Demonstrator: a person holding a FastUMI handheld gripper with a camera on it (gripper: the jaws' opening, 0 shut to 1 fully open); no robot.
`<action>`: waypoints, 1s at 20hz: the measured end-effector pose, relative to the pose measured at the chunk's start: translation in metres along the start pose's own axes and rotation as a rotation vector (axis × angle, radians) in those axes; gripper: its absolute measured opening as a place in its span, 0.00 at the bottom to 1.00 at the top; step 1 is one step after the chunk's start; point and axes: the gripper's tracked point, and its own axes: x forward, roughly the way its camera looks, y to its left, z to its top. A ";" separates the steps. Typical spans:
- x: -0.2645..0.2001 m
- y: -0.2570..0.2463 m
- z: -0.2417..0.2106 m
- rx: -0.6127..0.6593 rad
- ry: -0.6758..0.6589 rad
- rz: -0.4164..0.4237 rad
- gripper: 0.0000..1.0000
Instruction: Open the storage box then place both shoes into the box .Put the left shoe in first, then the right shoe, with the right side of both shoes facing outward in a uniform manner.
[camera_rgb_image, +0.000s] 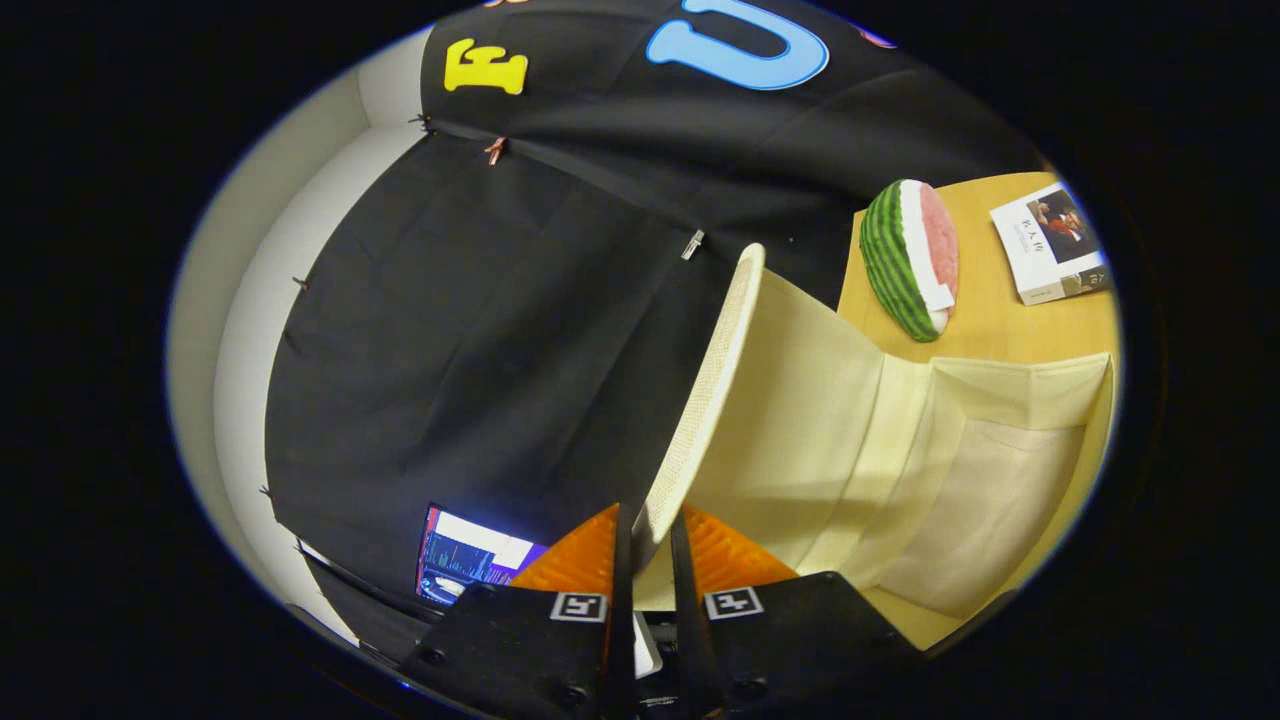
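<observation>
1. Far to my left hangs the black cloth (480, 330), pinned with small clips. Below it, just left of my fingers, a lit screen (470, 558) glows; it has no part in this job.

2. My gripper (648, 540) is narrowed onto the lid (715, 380) of the box. Both fingers press its edge, one on each face, so I hold it pinched. The lid runs up and away from my fingertips, and I judge that I grip it at the rim to swing it clear of the opening.

3. Right of the lid, the box (1000, 480) lies open, its pale fabric walls showing and nothing inside that I can make out. So the opening step looks nearly done, and the shoes are yet to go in.

4. Beyond the box, on the wooden table (1000, 320), stands a watermelon slice (910, 258), and further right a book (1050, 245) lies flat. Both sit well apart from the box, so they should not hinder the lid.
</observation>
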 end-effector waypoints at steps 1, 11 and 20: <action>0.005 0.001 -0.001 -0.007 0.005 -0.004 0.33; -0.021 -0.019 0.003 -0.043 -0.034 -0.112 0.97; -0.177 -0.045 0.059 -0.300 -0.349 -0.389 0.97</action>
